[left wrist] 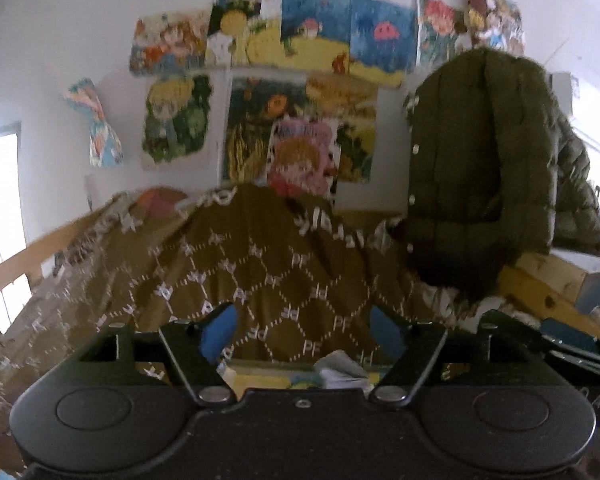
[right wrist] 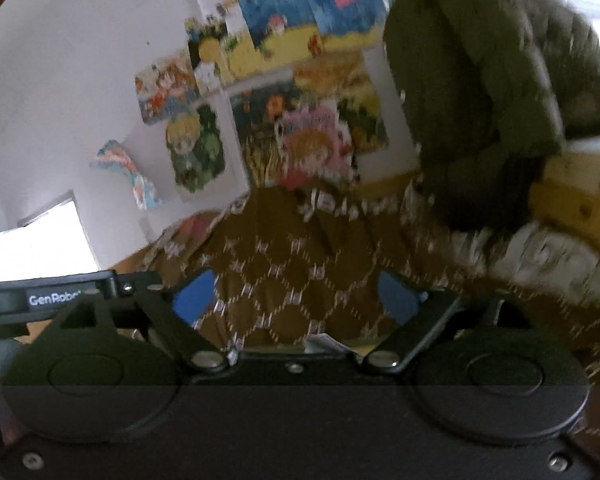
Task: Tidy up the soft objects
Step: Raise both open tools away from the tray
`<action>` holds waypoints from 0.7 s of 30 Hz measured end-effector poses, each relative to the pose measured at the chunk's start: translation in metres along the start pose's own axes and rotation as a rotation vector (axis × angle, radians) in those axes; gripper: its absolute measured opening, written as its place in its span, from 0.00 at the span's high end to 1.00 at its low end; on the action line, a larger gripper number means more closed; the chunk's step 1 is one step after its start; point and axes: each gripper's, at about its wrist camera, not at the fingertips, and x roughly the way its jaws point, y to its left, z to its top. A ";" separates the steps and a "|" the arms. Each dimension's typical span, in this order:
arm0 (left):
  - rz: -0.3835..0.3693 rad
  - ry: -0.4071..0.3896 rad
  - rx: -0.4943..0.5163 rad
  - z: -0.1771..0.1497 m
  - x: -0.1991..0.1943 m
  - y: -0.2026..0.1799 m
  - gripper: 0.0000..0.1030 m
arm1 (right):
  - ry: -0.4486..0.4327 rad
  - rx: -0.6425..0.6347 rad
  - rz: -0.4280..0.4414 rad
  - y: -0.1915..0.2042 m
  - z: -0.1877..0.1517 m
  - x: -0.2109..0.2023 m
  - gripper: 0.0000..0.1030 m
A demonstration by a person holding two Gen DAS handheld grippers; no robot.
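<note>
Left wrist — gripper (left wrist: 302,330) open, blanket (left wrist: 260,264) beyond.

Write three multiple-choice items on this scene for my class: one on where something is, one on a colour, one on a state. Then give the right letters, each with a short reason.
1. Where does the quilted jacket hang?
A. right of the patterned blanket
B. left of it
C. under it

2. What colour are the gripper pads?
A. red
B. blue
C. yellow

3. How do the left gripper and right gripper stand?
A. both open, holding nothing
B. both shut on the blanket
C. one shut on the jacket

Answers: A, the jacket hangs right of the brown blanket; B, blue pads show in both views; A, the jaws stand wide apart and the pads press on nothing.
</note>
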 end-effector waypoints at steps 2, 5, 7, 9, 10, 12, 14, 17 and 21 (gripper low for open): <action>0.006 -0.038 -0.004 0.002 -0.020 0.000 0.21 | -0.030 -0.023 -0.011 0.005 0.012 -0.018 0.12; 0.012 -0.082 -0.011 0.003 -0.047 -0.001 0.19 | -0.071 -0.028 -0.024 0.008 0.023 -0.044 0.06; 0.010 -0.109 -0.007 0.002 -0.065 -0.002 0.18 | -0.088 -0.034 -0.034 0.009 0.029 -0.061 0.05; 0.010 -0.135 -0.003 -0.001 -0.083 -0.003 0.15 | -0.098 -0.041 -0.044 0.010 0.033 -0.076 0.04; 0.005 -0.144 -0.004 -0.003 -0.092 -0.003 0.12 | -0.105 -0.044 -0.045 0.010 0.035 -0.085 0.02; -0.008 -0.156 -0.013 -0.008 -0.108 -0.003 0.10 | -0.119 -0.044 -0.047 0.009 0.036 -0.102 0.01; -0.022 -0.158 -0.021 -0.013 -0.121 -0.003 0.10 | -0.127 -0.043 -0.048 0.008 0.035 -0.117 0.01; -0.015 -0.163 -0.033 -0.023 -0.140 -0.001 0.10 | -0.133 -0.053 -0.055 0.008 0.031 -0.138 0.01; 0.004 -0.202 -0.012 -0.037 -0.162 -0.001 0.05 | -0.140 -0.059 -0.079 0.012 0.028 -0.156 0.01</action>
